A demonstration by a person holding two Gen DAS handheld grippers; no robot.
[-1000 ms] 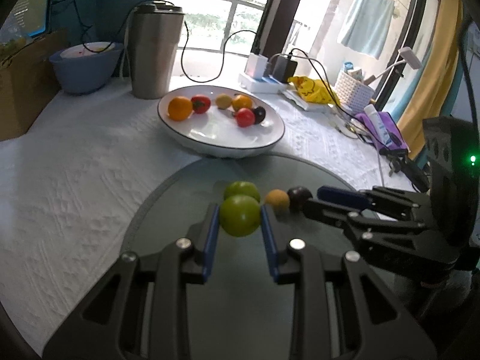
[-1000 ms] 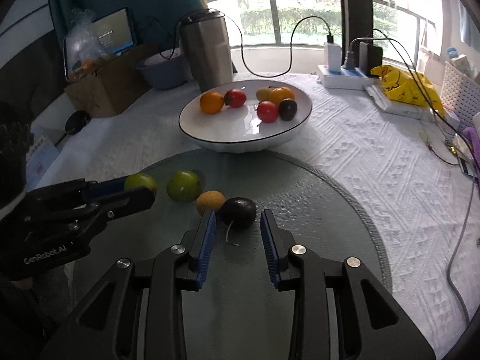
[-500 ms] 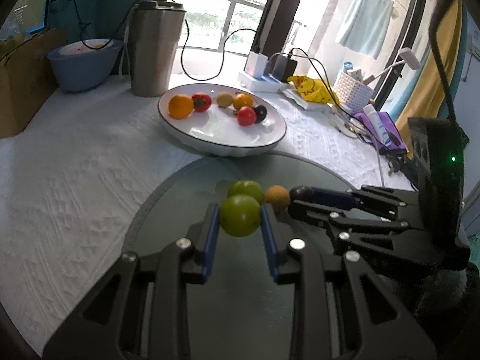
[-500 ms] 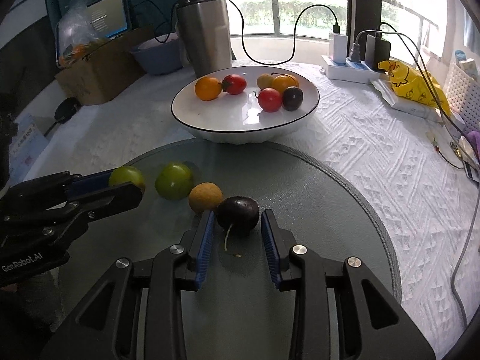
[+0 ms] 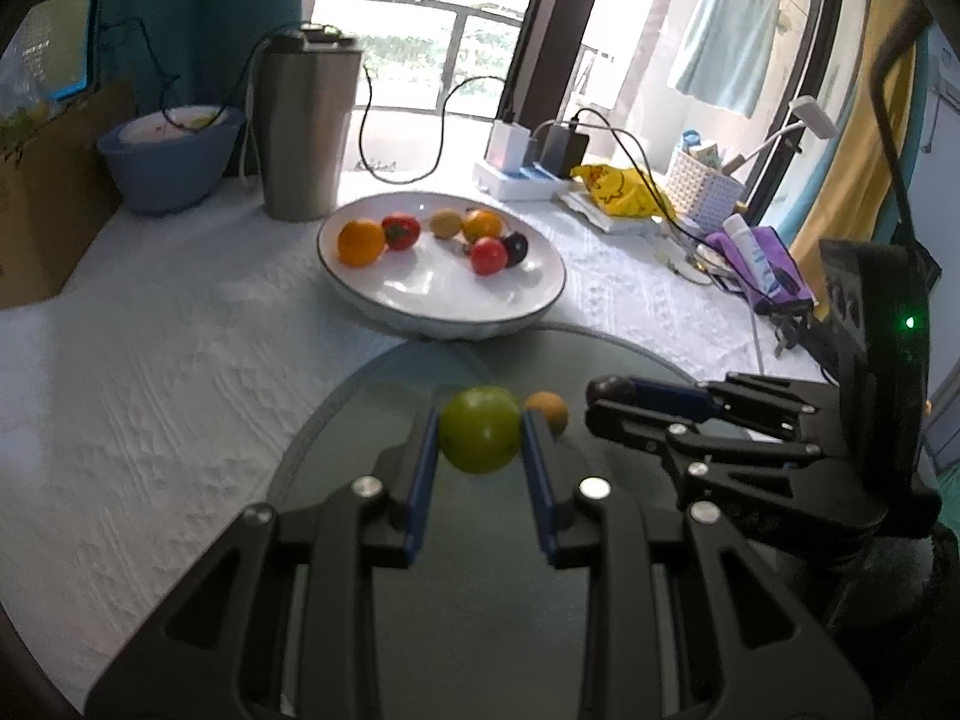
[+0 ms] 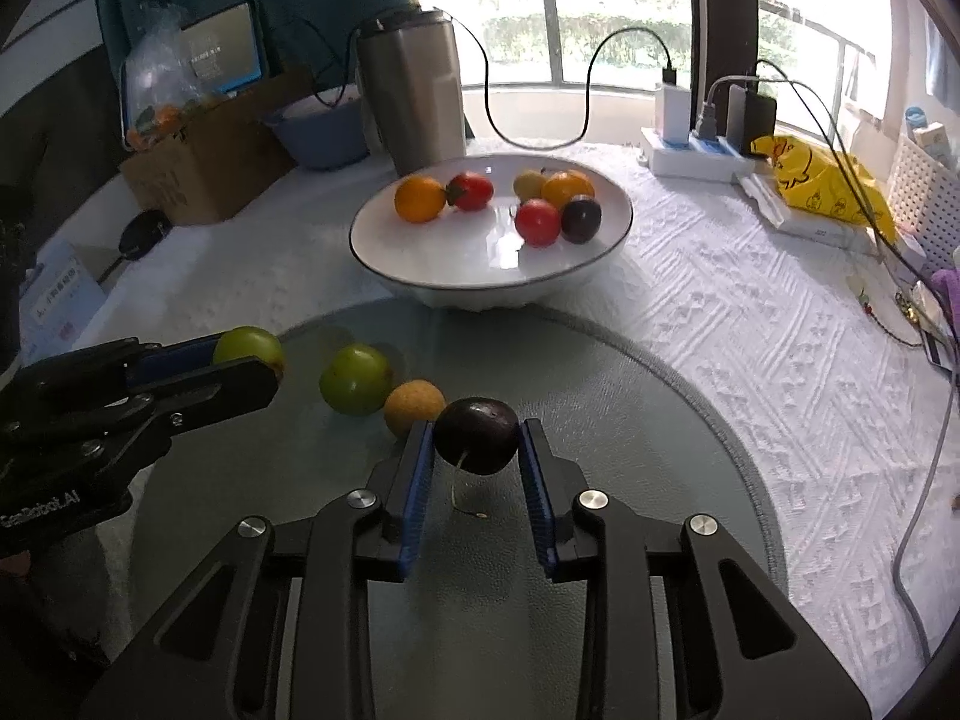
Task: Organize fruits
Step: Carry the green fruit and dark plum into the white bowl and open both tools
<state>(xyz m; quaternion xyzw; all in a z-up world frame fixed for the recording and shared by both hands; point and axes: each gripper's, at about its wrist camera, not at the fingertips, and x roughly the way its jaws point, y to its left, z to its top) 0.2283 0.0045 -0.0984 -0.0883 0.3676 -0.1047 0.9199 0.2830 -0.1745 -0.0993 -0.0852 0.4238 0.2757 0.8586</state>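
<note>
Both fruits have lifted off the round grey mat [image 6: 630,420], white tablecloth [image 6: 750,330] beyond.

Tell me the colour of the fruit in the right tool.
Dark purple, nearly black: the plum held in the right tool. Clearest in the right wrist view.

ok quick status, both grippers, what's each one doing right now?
Left gripper: closed on a green fruit, held above the mat.
Right gripper: closed on a dark plum, held above the mat.
</note>
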